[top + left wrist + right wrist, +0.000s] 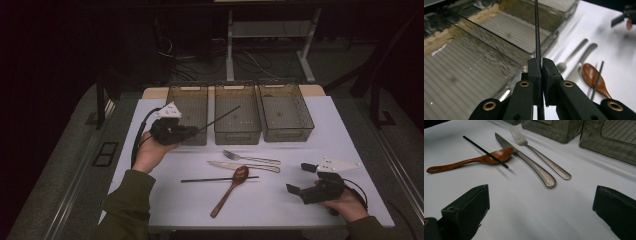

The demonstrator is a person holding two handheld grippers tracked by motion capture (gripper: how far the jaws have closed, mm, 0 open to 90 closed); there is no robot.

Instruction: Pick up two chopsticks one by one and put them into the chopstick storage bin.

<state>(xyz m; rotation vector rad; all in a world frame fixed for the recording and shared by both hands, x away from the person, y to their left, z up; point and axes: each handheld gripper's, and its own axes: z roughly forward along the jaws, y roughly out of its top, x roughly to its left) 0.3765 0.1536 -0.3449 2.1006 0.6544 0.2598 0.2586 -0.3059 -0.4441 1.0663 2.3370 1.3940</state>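
Observation:
My left gripper [192, 132] is shut on a thin black chopstick [220, 118], which slants up and right over the left and middle bins. In the left gripper view the chopstick [537, 37] runs straight up from between the closed pads [534, 72]. A second black chopstick [210, 179] lies on the white table, across the bowl of a brown wooden spoon [231, 187]. A steel fork [250, 158] and knife [242, 166] lie beside them. My right gripper [302, 177] rests open at the front right, with nothing between its jaws; its view faces the spoon [471, 161], knife [529, 163] and fork [541, 157].
Three clear smoky plastic bins stand in a row at the table's far side: left [189, 100], middle [237, 129], right [286, 131]. The white table [280, 205] ends close to the right hand. Desk legs and cables sit on the floor behind.

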